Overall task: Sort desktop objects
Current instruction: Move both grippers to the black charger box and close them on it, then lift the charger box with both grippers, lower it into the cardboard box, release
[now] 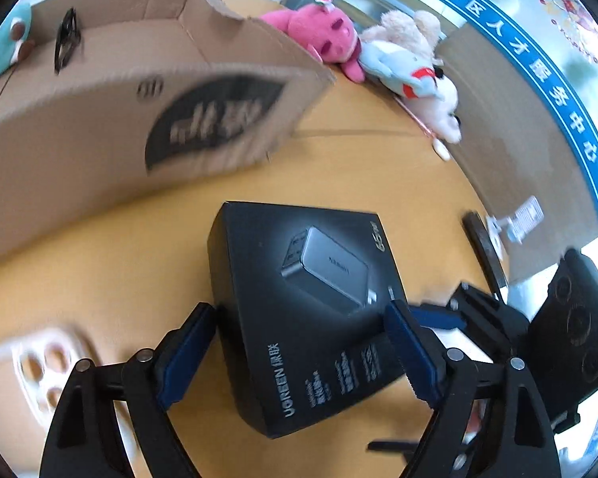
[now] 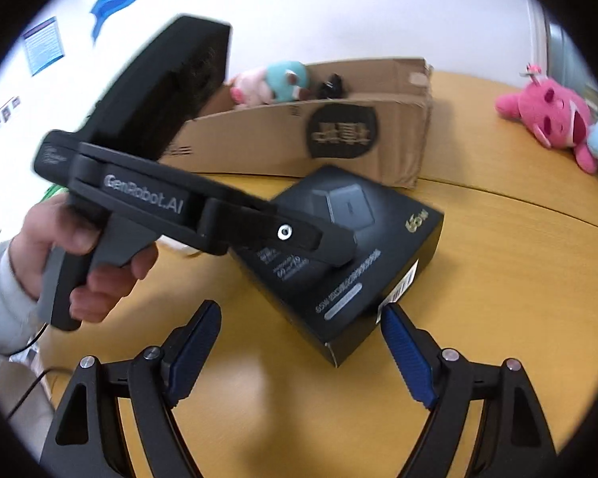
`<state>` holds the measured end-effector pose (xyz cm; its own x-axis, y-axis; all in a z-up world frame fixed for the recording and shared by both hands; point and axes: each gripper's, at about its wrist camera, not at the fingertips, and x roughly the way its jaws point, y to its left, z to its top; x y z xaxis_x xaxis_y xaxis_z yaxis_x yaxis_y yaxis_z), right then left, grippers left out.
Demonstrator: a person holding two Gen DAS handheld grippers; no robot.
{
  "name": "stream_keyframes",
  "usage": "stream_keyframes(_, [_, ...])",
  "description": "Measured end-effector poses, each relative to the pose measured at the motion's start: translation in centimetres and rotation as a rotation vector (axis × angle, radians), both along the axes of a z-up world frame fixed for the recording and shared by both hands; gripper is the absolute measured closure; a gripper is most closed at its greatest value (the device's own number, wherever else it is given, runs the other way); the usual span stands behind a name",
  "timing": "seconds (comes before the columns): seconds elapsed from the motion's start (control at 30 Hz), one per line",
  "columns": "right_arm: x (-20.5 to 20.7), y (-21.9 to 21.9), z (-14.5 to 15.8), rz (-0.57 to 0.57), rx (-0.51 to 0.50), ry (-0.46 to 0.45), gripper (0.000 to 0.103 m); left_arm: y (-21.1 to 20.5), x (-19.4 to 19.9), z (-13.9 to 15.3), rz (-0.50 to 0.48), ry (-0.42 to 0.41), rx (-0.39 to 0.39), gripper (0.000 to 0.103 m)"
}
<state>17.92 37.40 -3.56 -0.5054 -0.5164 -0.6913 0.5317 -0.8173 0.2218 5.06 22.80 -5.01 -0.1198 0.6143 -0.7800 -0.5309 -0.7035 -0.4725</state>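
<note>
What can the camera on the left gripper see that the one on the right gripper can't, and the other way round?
Only the left wrist view shows the beige plush by the window and a white case with round holes. Only the right wrist view shows the person's hand holding the left gripper from the side, plus wall posters. Both show the black charger box, the cardboard box, the pink plush and the wooden table.

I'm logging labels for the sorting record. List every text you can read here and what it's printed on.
"UGREEN 绿联": black charger box, along its front face.
"65W": the same box, gold, near a top corner.
"GenRobot.AI": side of the left gripper, seen from the right wrist.
"吴中区人才服务中心": blue wall banner.
Cardboard box logo: blurred, unreadable.
Charger box small print and barcode sticker: too small to read.
</note>
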Motion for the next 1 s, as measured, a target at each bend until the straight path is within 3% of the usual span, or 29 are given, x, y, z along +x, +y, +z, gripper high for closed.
stream_keyframes(0.2, [-1.3, 0.1, -1.2, -0.046, 0.051, -0.057, 0.019, -0.6, -0.4, 0.5, 0.037, 0.005, 0.019, 0.016])
stream_keyframes(0.3, [-2.1, -0.7, -1.6, -0.038, 0.046, -0.056, 0.019, -0.3, -1.4, -0.1, 0.029, -0.012, 0.020, 0.018])
stream_keyframes(0.43, [-2.5, -1.9, -1.6, -0.049, 0.100, -0.028, 0.021, -0.6, -0.9, 0.1, 0.062, 0.035, 0.008, 0.019])
stream_keyframes(0.6, [-1.5, -2.7, -0.8, -0.051, 0.097, -0.009, 0.024, -1.9, 0.2, 2.3, 0.094, 0.101, -0.012, 0.032])
stream_keyframes(0.73, [-1.2, -3.6, 2.9, -0.050, 0.085, 0.080, 0.024, -3.4, 1.1, 6.6, 0.116, 0.215, 0.013, 0.032])
stream_keyframes(1.0, [-4.3, -6.8, 14.1, 0.003, 0.122, 0.316, 0.024, -7.3, -1.3, 18.1, 0.193, 0.437, 0.101, 0.032])
